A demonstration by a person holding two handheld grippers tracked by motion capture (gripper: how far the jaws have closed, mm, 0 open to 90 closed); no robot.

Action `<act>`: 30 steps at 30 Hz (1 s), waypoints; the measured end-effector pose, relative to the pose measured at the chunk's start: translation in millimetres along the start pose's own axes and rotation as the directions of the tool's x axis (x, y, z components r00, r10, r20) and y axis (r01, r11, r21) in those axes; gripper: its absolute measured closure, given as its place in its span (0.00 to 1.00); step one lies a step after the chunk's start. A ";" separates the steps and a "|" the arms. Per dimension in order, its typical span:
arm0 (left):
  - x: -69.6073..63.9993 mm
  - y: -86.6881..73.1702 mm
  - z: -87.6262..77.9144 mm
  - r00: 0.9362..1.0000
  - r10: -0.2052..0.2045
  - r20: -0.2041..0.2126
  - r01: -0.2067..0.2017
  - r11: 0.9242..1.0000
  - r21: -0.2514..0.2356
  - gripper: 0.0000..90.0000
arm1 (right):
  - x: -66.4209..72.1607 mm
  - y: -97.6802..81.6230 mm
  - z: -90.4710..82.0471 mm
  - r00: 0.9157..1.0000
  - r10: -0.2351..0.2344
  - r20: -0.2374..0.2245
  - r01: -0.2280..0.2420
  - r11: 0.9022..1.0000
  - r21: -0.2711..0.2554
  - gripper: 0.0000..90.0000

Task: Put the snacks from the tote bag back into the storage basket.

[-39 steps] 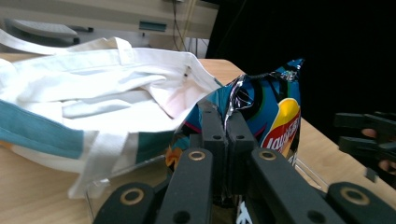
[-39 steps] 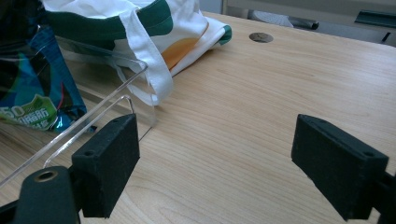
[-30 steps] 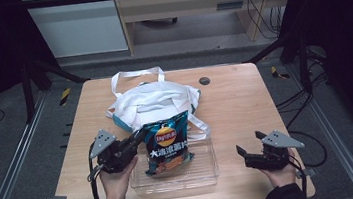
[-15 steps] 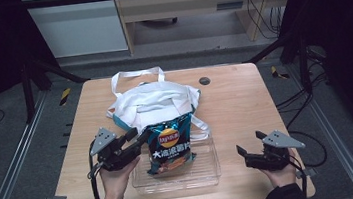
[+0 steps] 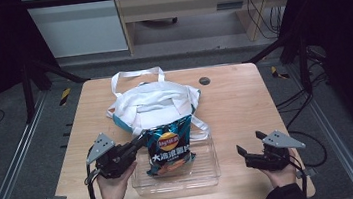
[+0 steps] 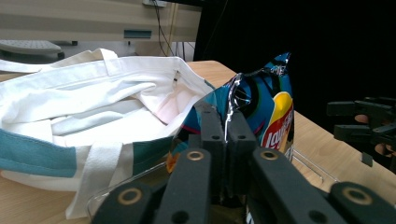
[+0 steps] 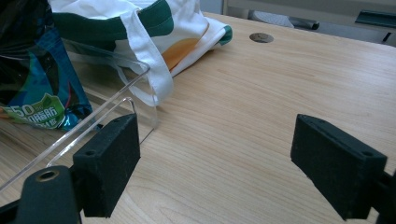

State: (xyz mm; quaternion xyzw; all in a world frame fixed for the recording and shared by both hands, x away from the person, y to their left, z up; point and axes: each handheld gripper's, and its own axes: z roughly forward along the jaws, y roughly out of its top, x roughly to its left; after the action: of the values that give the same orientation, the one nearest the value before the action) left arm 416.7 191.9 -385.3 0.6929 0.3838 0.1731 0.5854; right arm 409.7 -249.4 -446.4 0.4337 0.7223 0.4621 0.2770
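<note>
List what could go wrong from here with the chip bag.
The left gripper pinches only the crimped top edge of the chip bag, so the foil could slip out or tear. The bag hangs over the clear tray, so its bottom may snag the rim. The tote bag lies flat, its mouth barely open.

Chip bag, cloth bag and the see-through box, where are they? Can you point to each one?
chip bag [image 5: 170, 148], high view, on the yellow logo on its front.
cloth bag [image 5: 152, 102], high view, on its white top fabric.
see-through box [image 5: 212, 168], high view, on its right wall.
</note>
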 end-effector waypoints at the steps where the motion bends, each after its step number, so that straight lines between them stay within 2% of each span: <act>1: -0.8 0.5 -0.7 1.000 0.009 0.024 -0.009 1.000 -0.003 1.00 | -0.1 0.0 0.1 1.000 -0.001 0.000 0.001 1.000 -0.001 0.18; 4: -5.1 3.5 -3.7 0.994 0.021 0.106 -0.019 1.000 -0.013 1.00 | 0.0 0.0 -0.1 1.000 0.001 -0.001 -0.001 1.000 0.000 0.18; 5: -8.9 5.1 -5.1 0.992 0.037 0.124 -0.035 0.999 -0.018 1.00 | -0.1 0.0 -0.1 1.000 0.001 -0.001 -0.001 1.000 -0.001 0.18; 8: -23.3 10.1 -9.6 0.980 0.089 0.175 -0.084 0.996 -0.037 1.00 | -0.4 0.0 -0.3 1.000 0.001 -0.001 -0.001 1.000 0.001 0.18; 10: -35.5 14.8 -14.8 0.970 0.118 0.215 -0.108 0.993 -0.057 1.00 | -0.5 0.0 -0.4 1.000 0.001 -0.001 -0.001 1.000 -0.001 0.18; 12: -42.6 18.5 -19.2 0.961 0.120 0.250 -0.105 0.992 -0.076 1.00 | -0.3 0.0 -0.5 1.000 0.004 -0.001 -0.004 1.000 -0.001 0.18; 14: -43.4 19.2 -20.3 0.957 0.092 0.274 -0.073 0.994 -0.080 1.00 | -0.3 0.0 -0.5 1.000 0.005 -0.001 -0.005 1.000 -0.001 0.18; 16: -38.0 16.4 -17.4 0.958 0.030 0.286 -0.011 0.998 -0.068 1.00 | -0.2 0.0 -0.6 1.000 0.004 -0.001 -0.004 1.000 -0.001 0.18; 18: -26.2 9.5 -10.1 0.964 -0.036 0.264 0.045 0.999 -0.029 1.00 | -0.2 0.0 -0.6 1.000 0.004 -0.001 -0.004 1.000 -0.001 0.18; 20: -14.3 1.5 -3.3 0.963 -0.112 0.247 0.114 0.993 0.008 1.00 | -0.3 0.1 -0.7 1.000 0.005 -0.001 -0.005 1.000 -0.001 0.18; 21: -11.0 -0.8 -1.0 0.964 -0.129 0.235 0.128 0.992 0.020 1.00 | -0.5 0.1 -0.6 1.000 0.004 0.000 -0.004 1.000 -0.001 0.18; 22: -7.1 -3.9 1.7 0.970 -0.137 0.202 0.133 0.991 0.032 1.00 | -0.6 0.1 -0.5 1.000 0.004 0.001 -0.004 1.000 0.000 0.18; 24: -1.5 -5.0 2.4 0.974 -0.148 0.174 0.145 0.989 0.032 1.00 | -0.8 0.0 -0.3 1.000 0.004 -0.001 -0.004 1.000 0.002 0.18; 27: -0.9 -3.9 3.3 0.985 -0.118 0.124 0.117 0.993 0.020 0.99 | -0.4 -0.1 0.2 1.000 0.003 -0.001 -0.003 1.000 0.002 0.18; 30: -2.3 -2.3 6.0 0.992 -0.083 0.090 0.082 0.997 0.016 0.98 | 0.0 0.0 0.5 1.000 0.003 -0.002 -0.003 1.000 0.003 0.18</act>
State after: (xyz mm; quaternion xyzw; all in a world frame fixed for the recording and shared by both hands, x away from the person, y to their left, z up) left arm 418.6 186.2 -388.6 0.6871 0.3862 0.1148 0.6046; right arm 410.1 -249.2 -446.6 0.4346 0.7226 0.4618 0.2752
